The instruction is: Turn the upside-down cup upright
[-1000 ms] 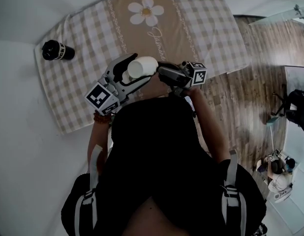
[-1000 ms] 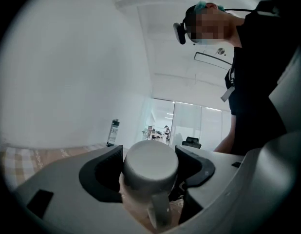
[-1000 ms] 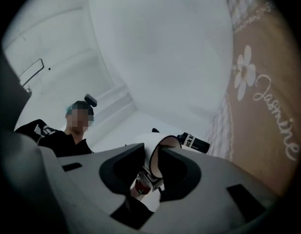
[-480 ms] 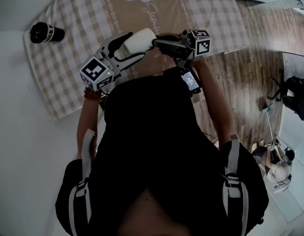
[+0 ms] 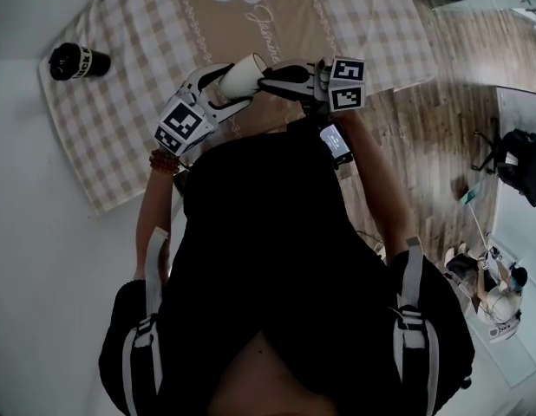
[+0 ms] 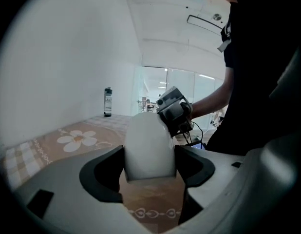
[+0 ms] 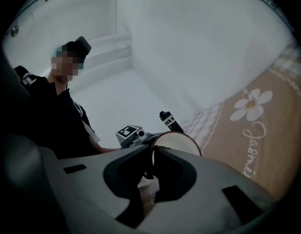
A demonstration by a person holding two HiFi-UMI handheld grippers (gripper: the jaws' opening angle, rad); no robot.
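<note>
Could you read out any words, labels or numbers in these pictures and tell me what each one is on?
"Jasmi": cursive script on the checked cloth, the word's end running out of view.
"ack K": part of the label on the black bottle; the rest is hidden.
On the marker cubes: black-and-white squares only, no words.
On the white cup: no print seen.

White cup [image 5: 242, 76] held in the air, tipped on its side.
Plain and smooth, its body sits clamped between the left gripper's [image 6: 149, 162] jaws. The right gripper's [image 7: 153, 165] jaws are closing on its rim, and the open mouth faces that gripper.
</note>
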